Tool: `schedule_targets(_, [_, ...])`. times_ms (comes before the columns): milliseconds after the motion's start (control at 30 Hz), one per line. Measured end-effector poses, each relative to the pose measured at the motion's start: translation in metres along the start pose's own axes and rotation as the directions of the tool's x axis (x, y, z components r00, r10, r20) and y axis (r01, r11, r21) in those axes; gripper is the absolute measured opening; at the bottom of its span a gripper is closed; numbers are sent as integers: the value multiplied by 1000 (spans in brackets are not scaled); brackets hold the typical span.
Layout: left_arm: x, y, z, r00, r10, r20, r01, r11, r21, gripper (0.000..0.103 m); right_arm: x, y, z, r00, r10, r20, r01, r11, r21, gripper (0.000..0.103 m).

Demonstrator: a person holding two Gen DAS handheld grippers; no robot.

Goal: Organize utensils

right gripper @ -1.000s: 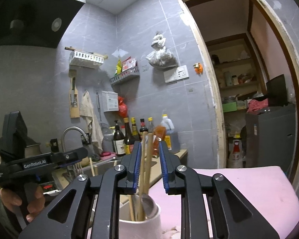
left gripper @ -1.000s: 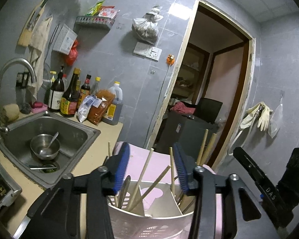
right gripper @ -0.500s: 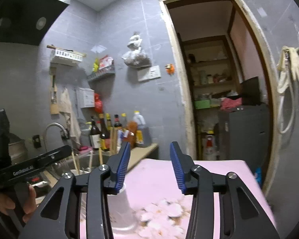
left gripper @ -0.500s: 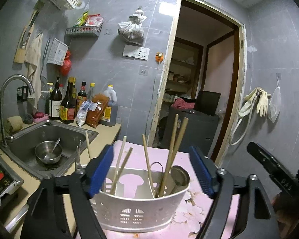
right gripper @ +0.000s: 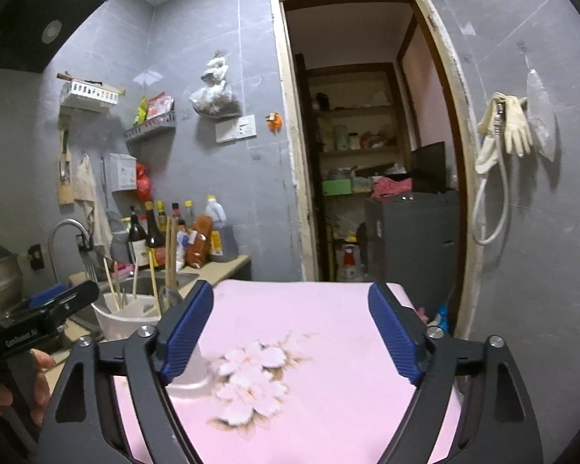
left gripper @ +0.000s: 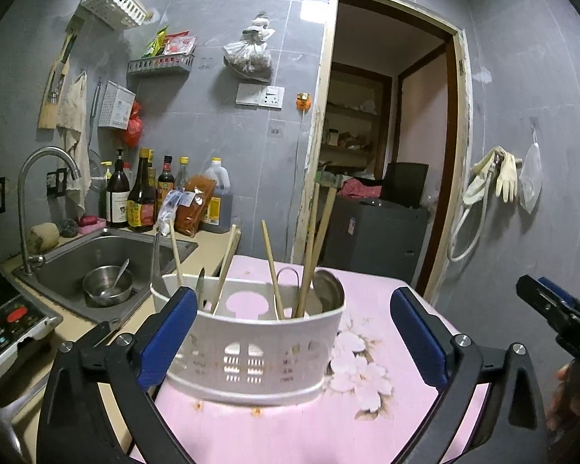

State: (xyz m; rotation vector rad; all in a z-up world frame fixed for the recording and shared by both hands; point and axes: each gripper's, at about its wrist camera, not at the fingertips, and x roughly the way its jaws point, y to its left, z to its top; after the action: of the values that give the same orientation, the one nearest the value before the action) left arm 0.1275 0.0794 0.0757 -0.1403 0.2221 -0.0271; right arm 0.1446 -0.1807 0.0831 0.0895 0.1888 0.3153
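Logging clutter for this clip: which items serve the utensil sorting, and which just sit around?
Job: white utensil caddy, chopsticks, metal spoon, left gripper, right gripper.
Lying about: sauce bottles, sink with steel bowl, rubber gloves.

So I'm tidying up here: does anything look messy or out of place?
Small orange-brown stains sit on the pink cloth below the white utensil caddy. A bowl with a spoon lies in the sink.

Home kitchen: sink [left gripper: 108,255], sauce bottles [left gripper: 141,197], range hood [right gripper: 31,19]
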Motion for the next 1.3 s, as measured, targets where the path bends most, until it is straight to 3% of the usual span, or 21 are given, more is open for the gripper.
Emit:
schedule_targets(167, [-13,-6,-13,1000,5,-2,-5,1000,11,98,-23,-6,-9,999,-39,-10,39,999,-7,103])
schedule_targets(500, [-49,-15,-35,1000,14,1,-14,999,35,99,-59,-2,-26,992,-126,-22,125,990,-61,103])
schedule_targets(900, [-78,-17,-62,997,67,26,-68,996,51,99,-85,2,-51,980,-201,-13,200,979,-46,103])
schedule_targets(1300, [-100,-11,-86,998,58,26,-58,998,2,99,-113,4,-71,972,-225,71,228,973,-35,103])
